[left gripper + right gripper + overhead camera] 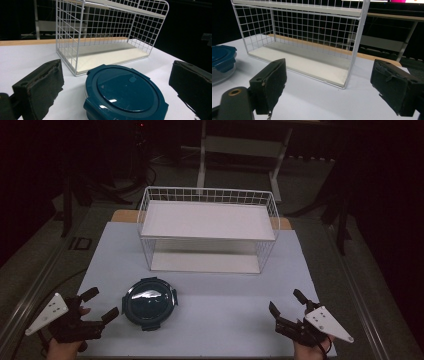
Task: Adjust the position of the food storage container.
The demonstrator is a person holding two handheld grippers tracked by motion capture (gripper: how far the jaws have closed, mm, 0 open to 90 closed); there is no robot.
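Nearest the bottom edge of the high view: left gripper and right gripper, each held low over the front of the white table, jaws spread wide and gripping nothing. Just ahead of the left gripper, close but apart from it: a round container with a dark teal lid, standing flat on the table at front left; seen from the left gripper view sitting squarely between the two parted pads, lid clipped on by side latches. Contents hidden under the opaque lid; clear wall glimpsed at the left edge of the right gripper view, too little of it to tell what is inside. Right gripper well apart from the container, aimed instead at the rack. Farther back, mid-table: a white wire rack with two shelves, upper and lower, both bare. Beyond that, a strip of wooden edge, then dark floor and a pale stand. Judged from this layout: work barely begun, nothing grasped or lifted yet; likely still ahead, closing on the container, carrying it back and setting it on a shelf of the rack.
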